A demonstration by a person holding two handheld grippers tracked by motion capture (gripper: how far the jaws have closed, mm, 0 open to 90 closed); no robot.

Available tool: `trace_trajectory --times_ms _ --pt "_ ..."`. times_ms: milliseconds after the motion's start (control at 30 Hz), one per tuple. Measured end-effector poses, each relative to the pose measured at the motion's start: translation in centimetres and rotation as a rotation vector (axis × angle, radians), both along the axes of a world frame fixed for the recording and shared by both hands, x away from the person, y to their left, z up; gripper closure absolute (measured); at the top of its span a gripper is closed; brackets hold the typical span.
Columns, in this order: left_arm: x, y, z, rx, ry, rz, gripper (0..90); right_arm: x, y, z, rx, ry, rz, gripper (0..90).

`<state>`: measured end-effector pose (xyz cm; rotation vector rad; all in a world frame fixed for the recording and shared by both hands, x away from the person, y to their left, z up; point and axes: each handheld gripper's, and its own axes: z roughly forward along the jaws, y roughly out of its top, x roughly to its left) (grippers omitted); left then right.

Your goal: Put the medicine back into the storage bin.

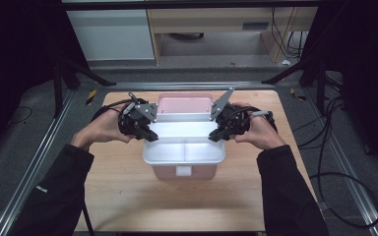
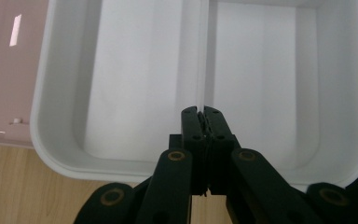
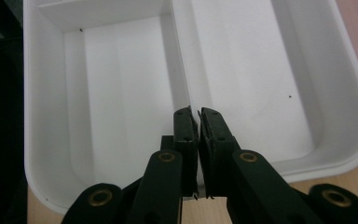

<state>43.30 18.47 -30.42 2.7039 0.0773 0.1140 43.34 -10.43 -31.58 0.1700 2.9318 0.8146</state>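
Visibly unmarked white tray (image 1: 184, 152): left claw (image 1: 151, 136), right claw (image 1: 213, 137) clamped on its end walls.

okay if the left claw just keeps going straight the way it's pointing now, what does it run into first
Most likely the white tray. In the left gripper view the shut left claw points along the divider wall between the two compartments, so that wall or the floor beside it comes first. Depth is hard to judge, so which one is uncertain.

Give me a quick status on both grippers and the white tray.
Left gripper and right gripper shut on white tray's divider wall, one each side. Tray sits over pink box. Nothing in the way.
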Motion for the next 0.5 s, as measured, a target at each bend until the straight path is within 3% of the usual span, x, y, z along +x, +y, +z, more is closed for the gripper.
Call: trace_trajectory --times_ms 233,500 --pt "2.3 0.2 -0.4 0.031 -0.012 0.028 88.3 2.8 0.6 -0.7 0.005 -0.005 0.002 85.8" --pt "3.9 0.0 -1.7 0.052 0.003 0.044 87.5 3.9 1.1 -1.6 -0.021 0.0 -0.02 85.9"
